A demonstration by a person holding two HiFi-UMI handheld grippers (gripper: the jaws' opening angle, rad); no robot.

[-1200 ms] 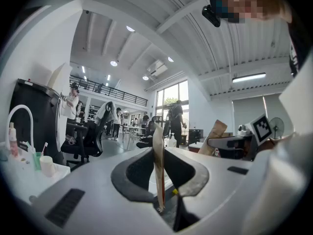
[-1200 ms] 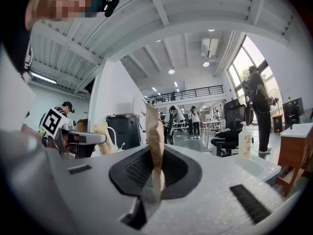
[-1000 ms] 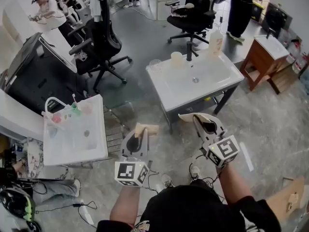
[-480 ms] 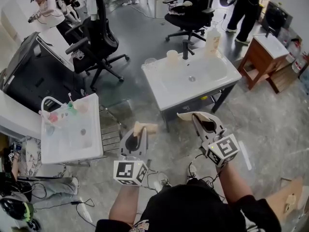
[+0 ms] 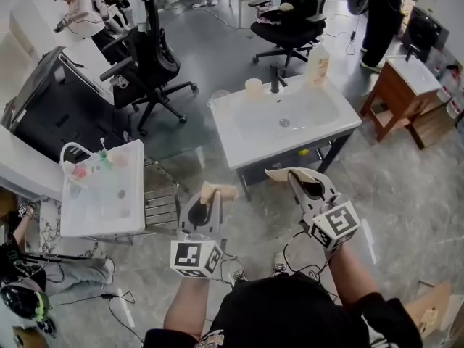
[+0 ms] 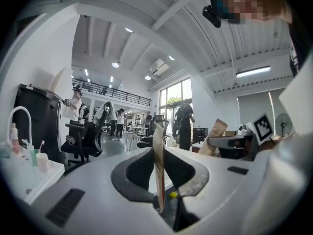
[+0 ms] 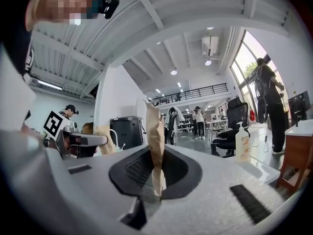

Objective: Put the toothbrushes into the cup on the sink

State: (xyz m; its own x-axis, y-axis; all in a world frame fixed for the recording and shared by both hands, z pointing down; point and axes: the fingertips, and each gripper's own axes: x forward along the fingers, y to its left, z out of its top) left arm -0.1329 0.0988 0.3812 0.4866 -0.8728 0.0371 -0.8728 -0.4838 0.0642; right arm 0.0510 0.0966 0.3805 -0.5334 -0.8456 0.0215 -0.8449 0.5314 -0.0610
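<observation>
- Left toothbrush [image 5: 219, 192]: flat tan paper packet, contents hidden. Pinched in my left tongs [image 5: 206, 203], standing on edge between the jaws with its top end rising above them. Held in the air over the floor.
- Right toothbrush [image 5: 288, 173]: the same tan packet, creased where it is gripped. Pinched in my right tongs [image 5: 304, 185], upright, also over the floor.
- Cup [image 5: 254, 87]: pale, upright, mouth up, on the sink's back rim toward its left corner. Inside not visible.
- Sink [image 5: 250, 140]: white rectangular top with a shallow basin, on a dark frame, ahead of me and well apart from both toothbrushes.

Cup [image 5: 254, 87] stands on the sink [image 5: 239, 133], left of the faucet [image 5: 276, 78]
</observation>
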